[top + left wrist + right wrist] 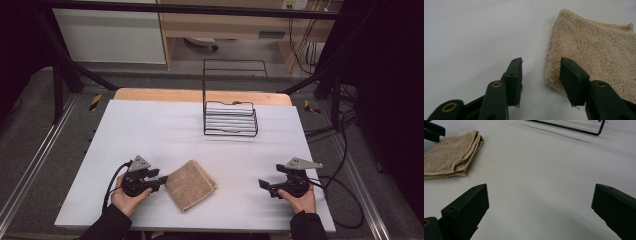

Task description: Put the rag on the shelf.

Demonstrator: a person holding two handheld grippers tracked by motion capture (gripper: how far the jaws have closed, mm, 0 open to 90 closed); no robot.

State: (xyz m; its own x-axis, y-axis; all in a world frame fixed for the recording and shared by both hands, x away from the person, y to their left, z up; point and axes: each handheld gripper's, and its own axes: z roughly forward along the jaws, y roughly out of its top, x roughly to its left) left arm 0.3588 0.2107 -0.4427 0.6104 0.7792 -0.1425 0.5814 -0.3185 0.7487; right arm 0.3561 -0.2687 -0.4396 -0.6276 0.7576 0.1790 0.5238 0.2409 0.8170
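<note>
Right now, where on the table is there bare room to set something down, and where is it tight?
The widest bare patch lies between the towel and the right gripper, running up to the wire rack. The table's far left, beside the rack, is bare too. It is tight at the left gripper, whose open jaws sit at the towel's edge.

From my remote seat, I see a black wire rack (pixel 230 119) standing on the white table (pixel 150 135) near its far edge, right of centre, its tall back frame rising behind. A strip of bare wood (pixel 200 95) shows along the far edge. Beyond, cables (pixel 300 50) hang by a wooden cabinet (pixel 225 25); more cable (pixel 345 130) trails across the floor off the right edge.
</note>
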